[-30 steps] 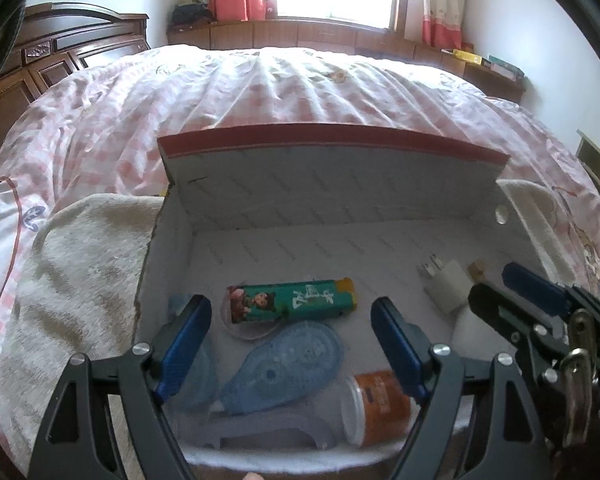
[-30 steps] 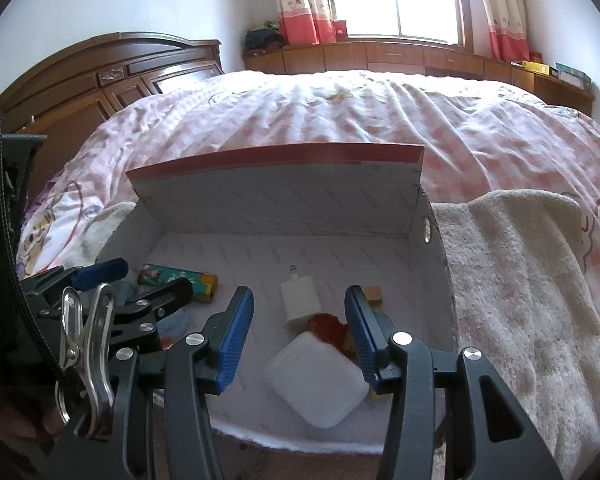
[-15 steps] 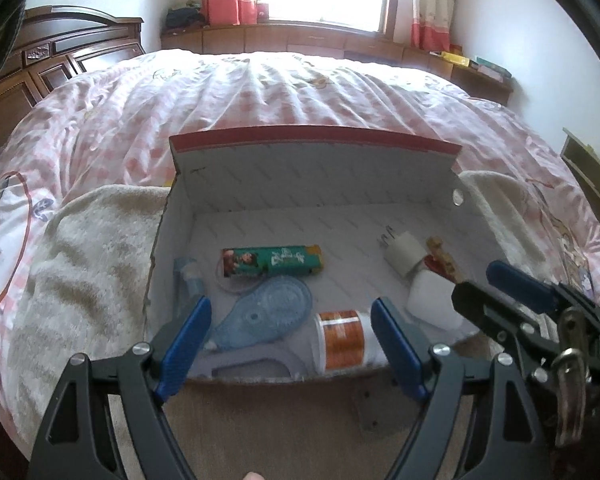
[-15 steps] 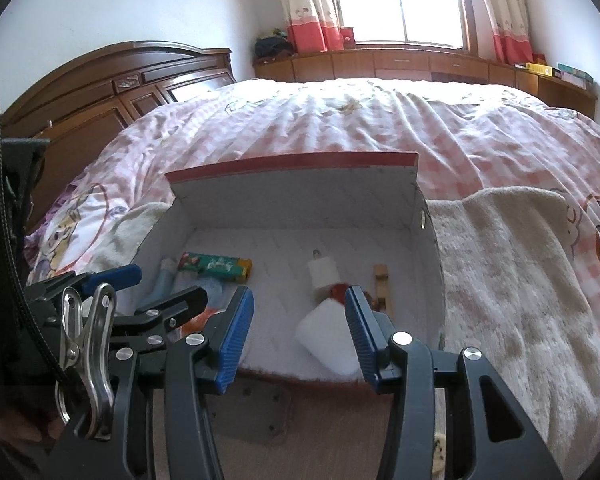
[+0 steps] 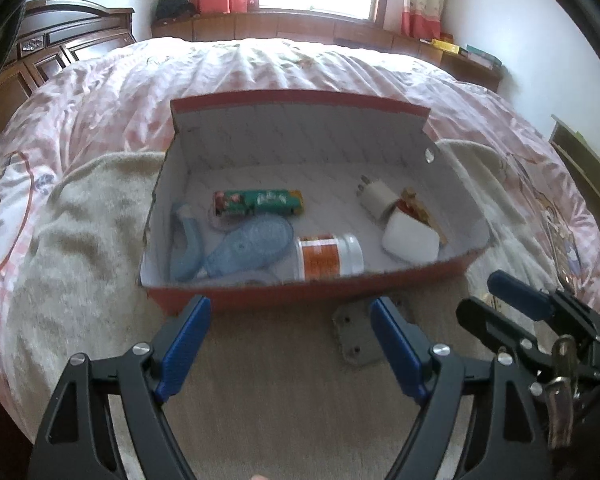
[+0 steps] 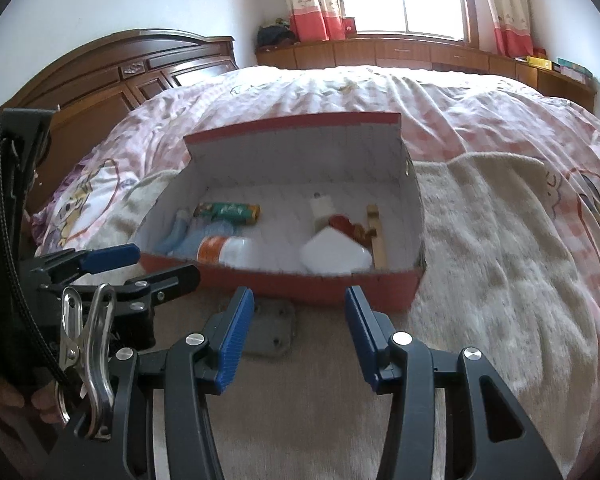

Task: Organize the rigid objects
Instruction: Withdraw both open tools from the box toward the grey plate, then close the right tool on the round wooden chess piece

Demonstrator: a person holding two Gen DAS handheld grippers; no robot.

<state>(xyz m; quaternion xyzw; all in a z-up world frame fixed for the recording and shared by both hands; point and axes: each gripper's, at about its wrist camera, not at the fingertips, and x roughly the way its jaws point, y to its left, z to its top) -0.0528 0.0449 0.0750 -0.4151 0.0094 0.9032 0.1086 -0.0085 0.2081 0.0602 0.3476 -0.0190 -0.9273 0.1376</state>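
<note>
We are looking at the bed, which is filling the upper half of both frames under a pink checked cover. A beige towel is lying across it, and the red box is sitting on the towel at centre frame, lid flap standing upright at the far side.

Inside the box, we are finding the collected items. At the left: a blue tape dispenser, a green tube behind it, and an orange-labelled bottle lying on its side against the near wall. At the right: a white square case and a white plug behind it, touching or nearly so.

One grey plate is lying on the towel just outside the near wall, at lower centre.

The left tool is hovering released and empty over the towel. The right tool is likewise released, holding nothing.

We are judging the packing step nearly complete. The next move is probably calling for one tool to descend on the grey plate, which is lying flat and offering little edge to clamp.
</note>
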